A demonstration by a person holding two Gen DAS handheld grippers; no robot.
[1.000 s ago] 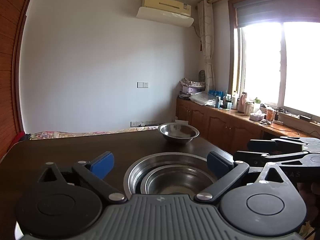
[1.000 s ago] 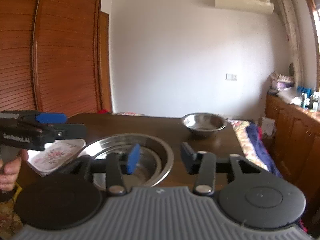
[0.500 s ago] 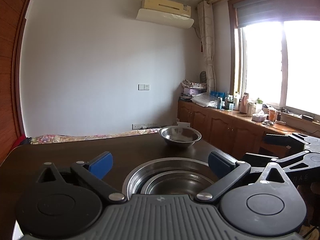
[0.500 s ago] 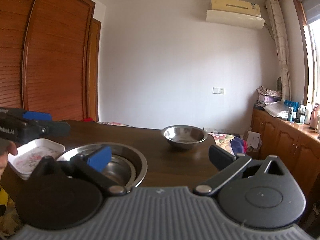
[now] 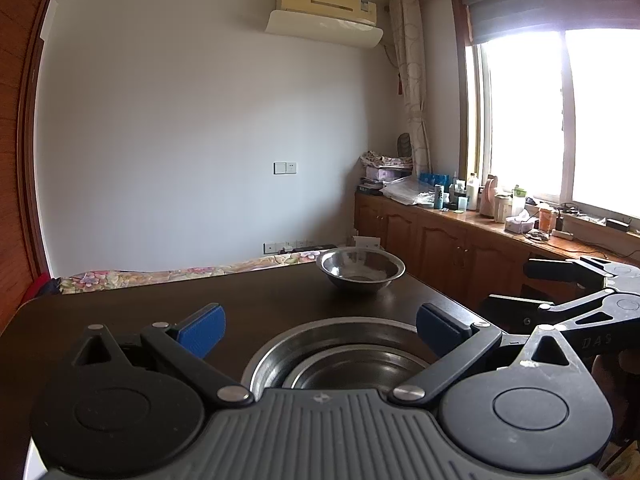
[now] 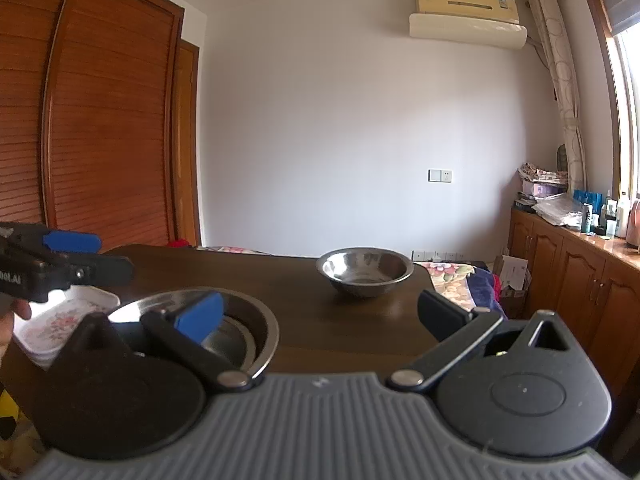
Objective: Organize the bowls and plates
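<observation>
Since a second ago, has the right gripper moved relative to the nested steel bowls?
Yes. The right gripper has drawn back rightward: its jaws, which earlier straddled the rim of the nested bowls, now stand wide open with the rim left of centre, facing the lone bowl.

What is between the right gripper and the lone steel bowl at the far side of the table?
Nothing visible. From the right gripper, jaws wide open and empty, only bare dark table lies ahead of the lone bowl. The stacked bowls sit off to its left, outside that path.
</observation>
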